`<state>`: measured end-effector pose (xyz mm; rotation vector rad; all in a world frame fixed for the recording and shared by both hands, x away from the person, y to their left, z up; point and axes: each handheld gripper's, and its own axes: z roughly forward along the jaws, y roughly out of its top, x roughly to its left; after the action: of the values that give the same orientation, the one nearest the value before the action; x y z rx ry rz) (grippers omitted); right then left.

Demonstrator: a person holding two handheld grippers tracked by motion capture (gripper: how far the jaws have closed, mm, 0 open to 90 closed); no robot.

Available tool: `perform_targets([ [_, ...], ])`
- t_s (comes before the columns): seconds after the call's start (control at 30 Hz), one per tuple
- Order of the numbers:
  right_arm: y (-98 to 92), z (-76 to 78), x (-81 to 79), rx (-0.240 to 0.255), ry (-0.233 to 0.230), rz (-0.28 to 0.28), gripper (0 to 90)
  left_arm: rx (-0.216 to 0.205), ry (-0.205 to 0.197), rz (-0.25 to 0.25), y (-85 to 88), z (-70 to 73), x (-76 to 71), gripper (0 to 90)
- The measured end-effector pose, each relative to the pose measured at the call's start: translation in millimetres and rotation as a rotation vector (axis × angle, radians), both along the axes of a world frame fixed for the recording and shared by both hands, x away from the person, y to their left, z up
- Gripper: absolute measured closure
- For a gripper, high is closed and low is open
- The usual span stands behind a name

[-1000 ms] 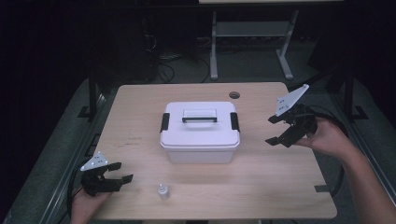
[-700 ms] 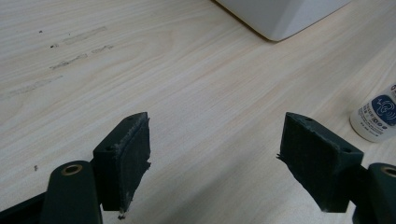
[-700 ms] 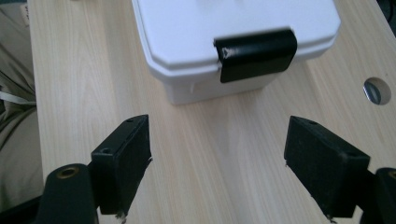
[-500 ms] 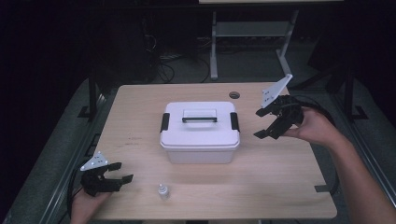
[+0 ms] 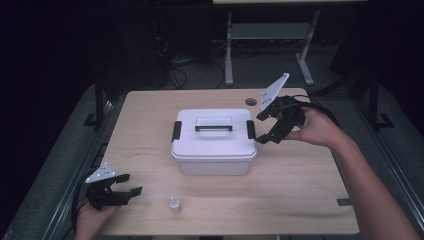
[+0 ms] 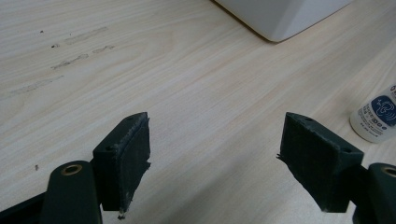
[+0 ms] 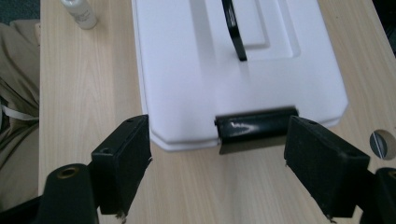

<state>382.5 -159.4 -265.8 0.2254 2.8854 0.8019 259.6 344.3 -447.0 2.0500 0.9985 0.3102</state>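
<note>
A white lidded box (image 5: 214,142) with a black handle (image 5: 213,128) and black side latches stands in the middle of the table. My right gripper (image 5: 263,127) hovers open just off its right end, jaws spread on either side of the right latch (image 7: 256,127) without touching it. The box lid (image 7: 196,60) lies ahead in the right gripper view. My left gripper (image 5: 129,184) rests open at the table's front left corner, nothing between its jaws. A small white dropper bottle (image 5: 174,204) stands to its right, also the bottle (image 6: 377,115) at the right edge of the left gripper view.
The wooden table (image 5: 300,200) has a round cable hole (image 5: 251,101) near its back right. A grey tape mark (image 5: 343,202) sits by the right front edge. A metal desk frame (image 5: 270,35) stands on the dark floor behind.
My right gripper has moved left and slightly toward the box, from the table's right side to its right latch. The left gripper has stayed still.
</note>
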Motion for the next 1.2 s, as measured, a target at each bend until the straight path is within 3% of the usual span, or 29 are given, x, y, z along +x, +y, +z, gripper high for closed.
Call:
perform_targets([
  [0.57, 39.9, 9.1, 13.6, -0.010, -0.017, 0.051, 22.9, 0.011, 0.001, -0.013, -3.6, -0.5, 0.6, 24.2],
  [1.2, 82.2, 3.9, 27.6, -0.024, -0.021, 0.104, 26.8, 0.007, 0.006, -0.017, -3.2, -1.5, -0.1, 24.3],
])
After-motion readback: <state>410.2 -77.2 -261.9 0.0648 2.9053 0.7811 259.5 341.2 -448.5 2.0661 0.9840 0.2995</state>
